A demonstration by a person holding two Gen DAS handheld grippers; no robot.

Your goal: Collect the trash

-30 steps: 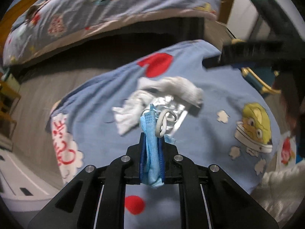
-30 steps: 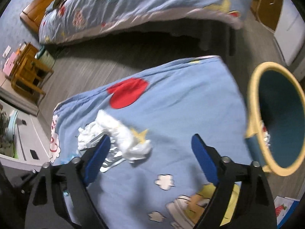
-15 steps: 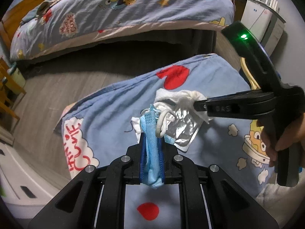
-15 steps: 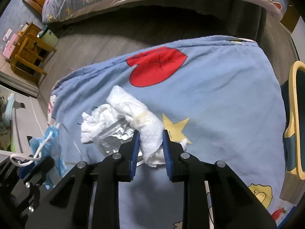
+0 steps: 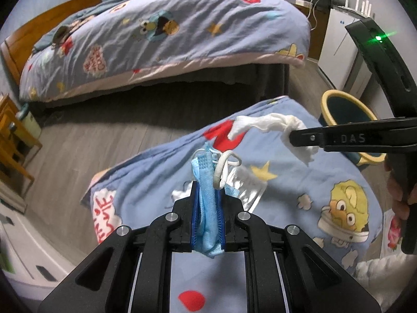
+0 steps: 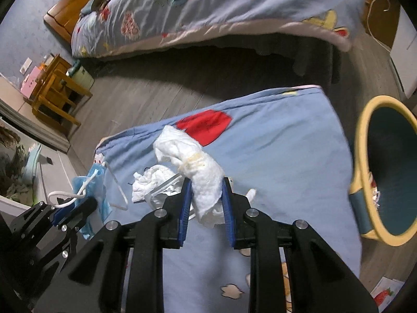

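My left gripper [image 5: 207, 190] is shut on a crumpled blue face mask [image 5: 207, 208] with white ear loops, held above the blue cartoon blanket [image 5: 299, 182]. My right gripper [image 6: 206, 185] is shut on a twisted white tissue [image 6: 198, 161], lifted off the blanket; it also shows in the left wrist view [image 5: 271, 124]. A crumpled white tissue [image 6: 148, 182] and a clear plastic wrapper [image 5: 247, 187] lie on the blanket below. The yellow-rimmed teal trash bin [image 6: 385, 172] stands at the right, with some trash inside.
A bed with a matching blue quilt [image 5: 169, 31] stands behind, across grey wood floor [image 5: 91, 135]. A wooden stool [image 6: 54, 88] is at the left. White furniture [image 5: 341, 52] stands behind the bin.
My right gripper closed on the white tissue and lifted it up off the blanket toward the right. My left gripper still holds the mask and has risen a little.
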